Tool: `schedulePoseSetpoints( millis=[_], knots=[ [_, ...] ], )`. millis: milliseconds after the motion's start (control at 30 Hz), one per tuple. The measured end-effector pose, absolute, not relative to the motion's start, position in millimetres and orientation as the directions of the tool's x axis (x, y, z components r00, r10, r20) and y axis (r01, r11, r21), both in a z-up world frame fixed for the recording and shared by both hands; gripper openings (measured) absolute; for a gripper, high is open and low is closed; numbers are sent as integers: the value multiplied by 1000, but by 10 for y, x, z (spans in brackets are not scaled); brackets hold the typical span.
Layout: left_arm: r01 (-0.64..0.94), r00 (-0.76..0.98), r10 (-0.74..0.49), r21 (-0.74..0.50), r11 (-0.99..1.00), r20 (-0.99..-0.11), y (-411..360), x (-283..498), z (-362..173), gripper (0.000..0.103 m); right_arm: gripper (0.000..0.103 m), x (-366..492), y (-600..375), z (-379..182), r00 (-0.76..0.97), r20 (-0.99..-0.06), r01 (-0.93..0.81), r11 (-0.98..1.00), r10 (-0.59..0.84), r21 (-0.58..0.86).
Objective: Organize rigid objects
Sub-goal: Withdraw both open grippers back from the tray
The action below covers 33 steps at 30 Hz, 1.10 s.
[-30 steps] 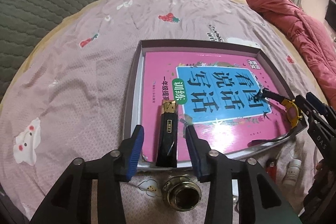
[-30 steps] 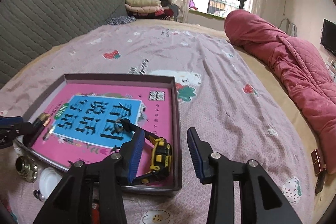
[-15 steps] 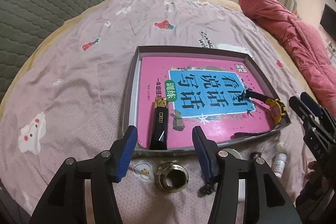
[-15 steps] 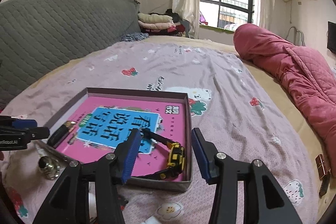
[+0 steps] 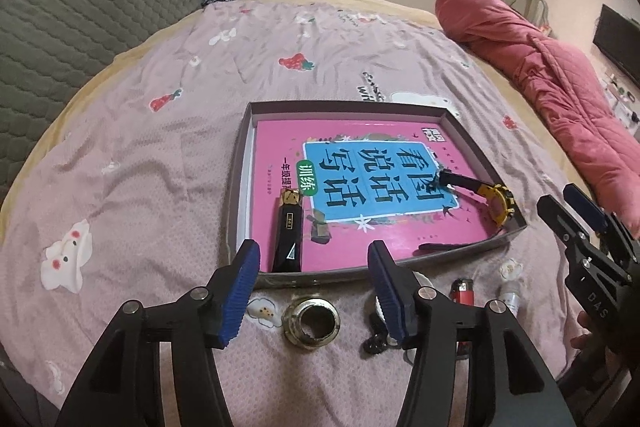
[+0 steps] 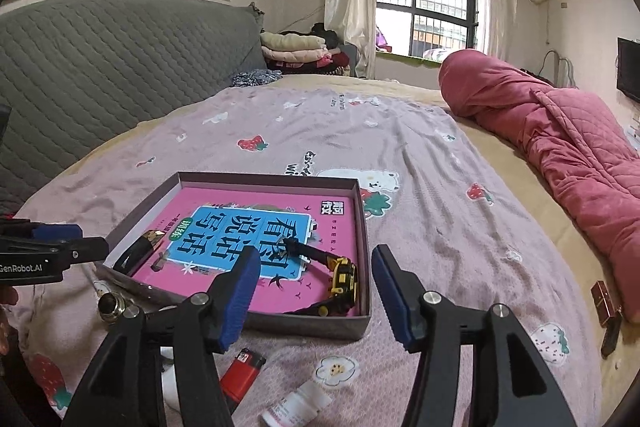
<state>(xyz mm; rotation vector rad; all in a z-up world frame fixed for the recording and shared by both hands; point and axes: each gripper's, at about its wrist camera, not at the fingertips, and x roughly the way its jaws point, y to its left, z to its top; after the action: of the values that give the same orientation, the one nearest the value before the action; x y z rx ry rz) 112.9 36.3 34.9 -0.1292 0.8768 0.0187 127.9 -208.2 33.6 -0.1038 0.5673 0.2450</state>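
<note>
Hovering over the near edge of a shallow grey box (image 5: 240,187) on the bed (image 5: 140,147), left gripper (image 5: 314,291) with jaws opening, nothing between the blue pads. Lying inside the box: a pink book (image 5: 360,227), a black lighter with gold top (image 5: 289,227) along its left part, and a yellow and black watch (image 5: 498,201) at the right corner. Resting on the pink sheet just before the box wall, between the left fingers: a metal ring (image 5: 311,323). Beside it to the right, partly hidden by a finger: a small black piece, then a red lighter (image 5: 462,287) and a small white bottle (image 5: 510,297). Hanging near the right front corner of the box, right gripper (image 6: 316,295), jaws also opening and empty, watch just beyond the left pad. Lying below it on the sheet, outside the box: red lighter and white bottle.
</note>
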Motion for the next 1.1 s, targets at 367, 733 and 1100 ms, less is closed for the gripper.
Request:
schedulePoseSetpoints(
  millis=[367, 733, 1100],
  knots=[
    [-82, 643, -58, -144, 986, -763, 506, 993, 366, 63, 58, 1107, -2029, 312, 791, -583, -239, 971, 185, -16],
    [-48, 633, -85, -149, 988, -770, 493, 731, 296, 63, 58, 900, -2136, 244, 751, -639, -191, 981, 167, 33],
    [-10, 619, -140, -186, 982, -773, 465, 566, 244, 64, 58, 674, -2115, 148, 706, -693, -165, 985, 147, 42]
  ],
)
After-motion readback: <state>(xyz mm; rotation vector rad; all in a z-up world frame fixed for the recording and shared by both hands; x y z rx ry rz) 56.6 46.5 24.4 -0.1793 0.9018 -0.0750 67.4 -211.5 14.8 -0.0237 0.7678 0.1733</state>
